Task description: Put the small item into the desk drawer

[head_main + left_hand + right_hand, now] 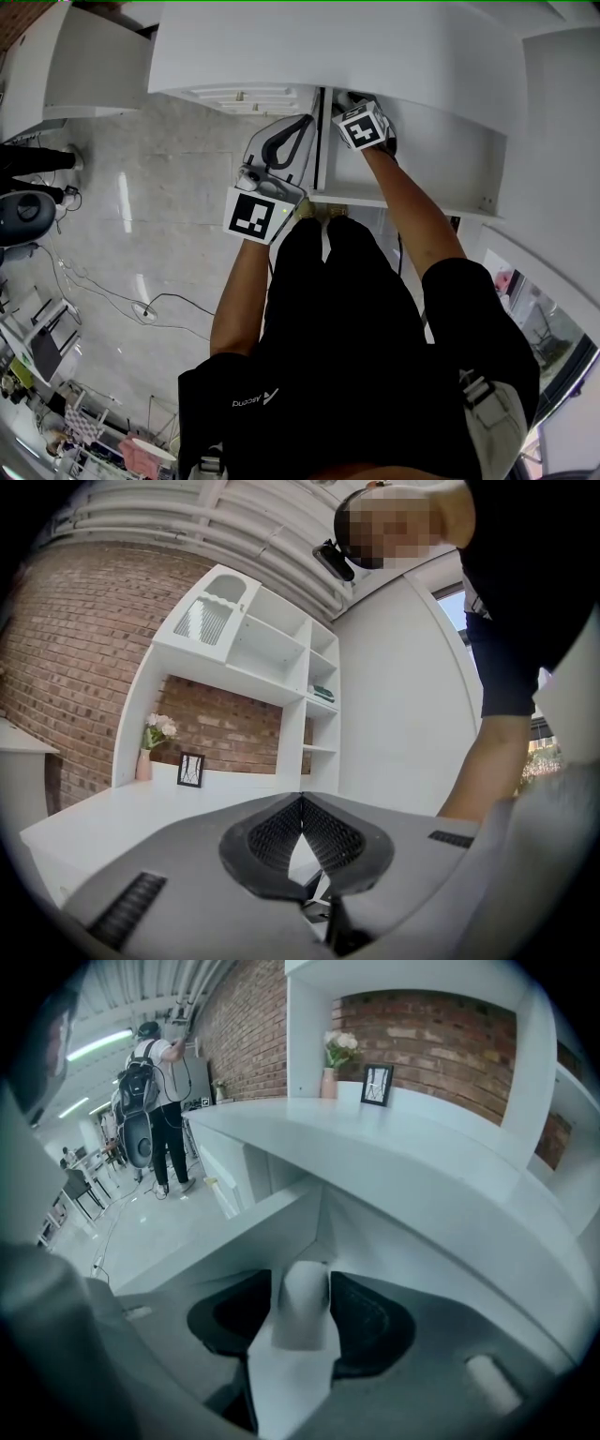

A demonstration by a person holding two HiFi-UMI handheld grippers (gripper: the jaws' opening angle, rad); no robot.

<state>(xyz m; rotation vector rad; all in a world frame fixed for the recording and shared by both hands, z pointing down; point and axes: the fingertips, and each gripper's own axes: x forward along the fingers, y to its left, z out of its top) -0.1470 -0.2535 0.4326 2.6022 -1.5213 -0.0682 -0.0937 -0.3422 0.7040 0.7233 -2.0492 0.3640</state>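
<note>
White tabletop (pixel 337 47) spanned the upper part of the head view, and beneath its edge the white desk drawer (pixel 427 159) stood open. The left tongs (pixel 302 801) pointed level beside the drawer, their ribbed pads pressed together at the tips with nothing between them. The right tongs (pixel 302 1277) angled down into the drawer, jaws spread wide. Between them, inside the drawer near a corner, sat the small item (pixel 302 1314), pale and rounded; the pads flanked it closely without clearly squeezing it.

A studio-like workspace: white desk (pixel 141 808) with shelves (pixel 281 658) against brick wall (pixel 75 649), cables (pixel 103 295) across polished floor (pixel 159 187).
</note>
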